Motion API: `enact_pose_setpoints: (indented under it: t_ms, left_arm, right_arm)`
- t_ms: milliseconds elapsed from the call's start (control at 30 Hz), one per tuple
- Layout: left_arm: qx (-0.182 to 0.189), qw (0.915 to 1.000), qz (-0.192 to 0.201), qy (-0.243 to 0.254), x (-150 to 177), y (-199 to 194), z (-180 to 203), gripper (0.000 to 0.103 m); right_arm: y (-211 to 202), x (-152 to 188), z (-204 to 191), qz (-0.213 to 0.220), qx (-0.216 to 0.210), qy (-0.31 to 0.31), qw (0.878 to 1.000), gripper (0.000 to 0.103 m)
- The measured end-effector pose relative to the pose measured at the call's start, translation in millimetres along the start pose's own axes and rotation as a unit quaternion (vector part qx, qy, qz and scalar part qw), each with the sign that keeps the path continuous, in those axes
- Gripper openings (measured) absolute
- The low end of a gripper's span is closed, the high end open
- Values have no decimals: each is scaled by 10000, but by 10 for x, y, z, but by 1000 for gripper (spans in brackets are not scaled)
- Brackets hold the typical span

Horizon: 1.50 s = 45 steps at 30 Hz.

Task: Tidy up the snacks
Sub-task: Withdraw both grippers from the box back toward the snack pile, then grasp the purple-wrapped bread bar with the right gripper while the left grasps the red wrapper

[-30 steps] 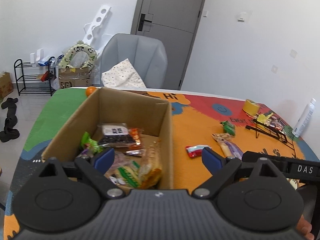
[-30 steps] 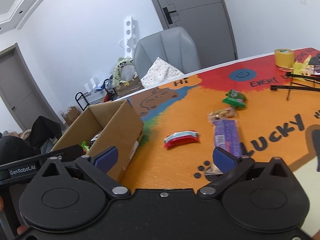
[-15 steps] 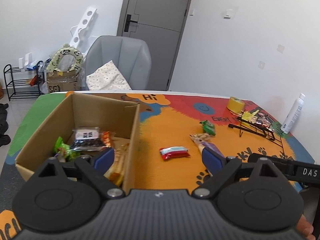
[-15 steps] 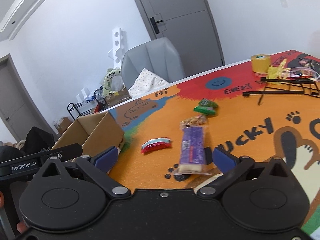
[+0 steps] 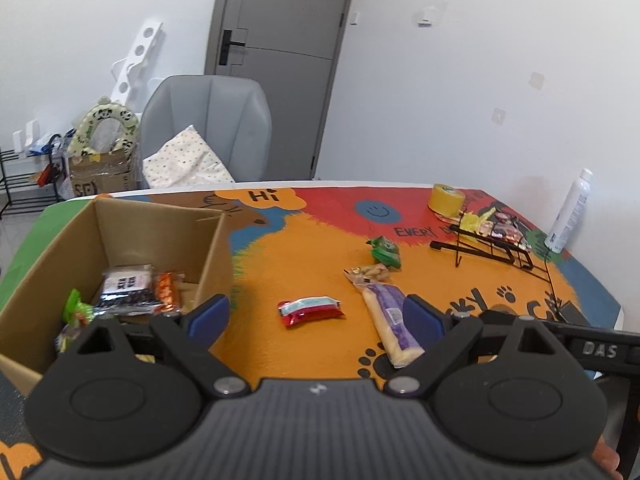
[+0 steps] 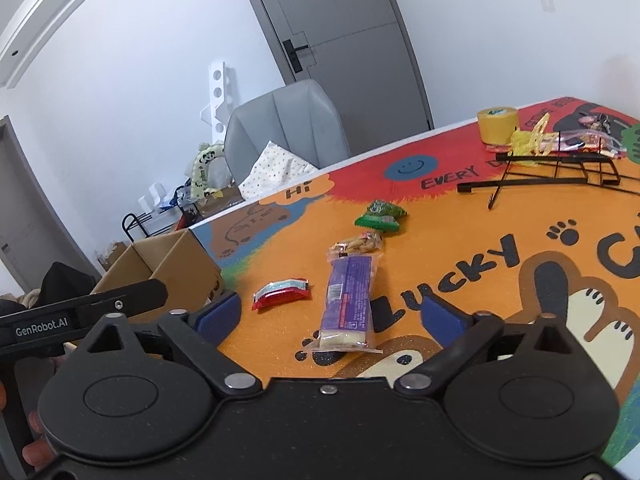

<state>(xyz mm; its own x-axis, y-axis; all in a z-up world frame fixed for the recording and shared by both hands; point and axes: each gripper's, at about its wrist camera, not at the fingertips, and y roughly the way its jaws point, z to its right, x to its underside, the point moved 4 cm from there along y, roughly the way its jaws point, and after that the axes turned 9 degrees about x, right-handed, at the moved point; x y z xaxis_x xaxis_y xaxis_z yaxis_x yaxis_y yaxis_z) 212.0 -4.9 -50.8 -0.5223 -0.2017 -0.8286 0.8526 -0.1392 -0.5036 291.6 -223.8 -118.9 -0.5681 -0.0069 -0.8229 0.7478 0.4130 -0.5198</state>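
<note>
Both hands have swung away from the cardboard box (image 5: 120, 248) and over toward the loose snacks since a second ago: the box filled the middle of the left view then, and now it sits off past the left jaw, while the purple wafer pack (image 6: 350, 300) has slid from beyond the right jaw to dead centre in the right view.

That purple pack lies flat on the worktop (image 6: 460, 240), lengthwise between the jaws of the right gripper (image 6: 332, 316), just ahead of the tips and not touched. Those jaws have just been closing a little but stand wide, nothing pinched. Just left of it is the red packet (image 5: 310, 310), which lines up between the jaws of the left gripper (image 5: 316, 316), also wide and empty. Further out past the purple pack, a peanut pack (image 6: 358, 243) touches its far end, then a green packet (image 6: 380, 214).

The box already holds several wrappers, so I'd say sorting is partway done, with four items left out. Looks like each hand is lining up its own pick. Beyond the snacks there's a black wire rack (image 6: 560, 168) and a yellow tape roll (image 6: 498, 124).
</note>
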Motion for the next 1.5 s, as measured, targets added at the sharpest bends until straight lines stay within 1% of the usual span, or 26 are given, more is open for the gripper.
enact_pose_setpoints:
  t_ms: [67, 133, 200, 233, 367, 500, 600, 633, 767, 933, 1000, 1100, 1167, 1267, 1367, 1500]
  left_arm:
    - [36, 10000, -33, 25, 9, 55, 17, 91]
    - [27, 10000, -47, 70, 15, 110, 25, 89]
    - [12, 9999, -70, 101, 16, 162, 25, 84]
    - [2, 9999, -100, 100, 17, 193, 19, 82]
    - [-5, 9998, -194, 72, 17, 305, -7, 68]
    - [-7, 9995, -293, 110, 31, 425, -4, 62]
    - [-30, 9991, -387, 150, 43, 527, -8, 57]
    - [-34, 9990, -413, 147, 41, 559, -6, 57]
    - [-73, 9987, -487, 133, 59, 672, -37, 57]
    - [-117, 9979, -613, 156, 71, 842, -44, 57]
    - [-114, 9976, -654, 188, 64, 904, -47, 57]
    - [-122, 9971, -716, 207, 58, 1008, -64, 57]
    - [-146, 9967, -764, 231, 60, 1087, -80, 57]
    - [-181, 9961, -832, 238, 61, 1213, -107, 57]
    - [-181, 9958, -849, 284, 56, 1306, -97, 57]
    - [-187, 9957, -838, 336, 41, 1412, -84, 57]
  right_arm:
    - [73, 17, 3, -74, 3, 5, 10000, 89]
    - [130, 39, 6, -146, -2, 23, 9999, 81]
    - [199, 61, 18, -218, -8, 36, 9998, 77]
    - [229, 69, 26, -250, -8, 46, 9997, 77]
    - [348, 94, 46, -348, -27, 83, 9994, 74]
    - [476, 113, 41, -447, -71, 107, 9989, 73]
    - [595, 129, 55, -536, -108, 152, 9984, 68]
    - [636, 137, 57, -574, -116, 164, 9981, 66]
    - [789, 159, 53, -654, -90, 154, 9977, 65]
    - [946, 164, 39, -742, -107, 88, 9971, 54]
    - [1005, 172, 53, -777, -89, 94, 9969, 54]
    - [1051, 168, 83, -766, -177, 126, 9968, 53]
    - [1070, 156, 97, -743, -190, 113, 9970, 50]
    - [1083, 151, 159, -705, -219, 199, 9971, 41]
    - [1076, 148, 245, -652, -228, 317, 9971, 40]
    - [1049, 142, 298, -607, -118, 278, 9977, 38]
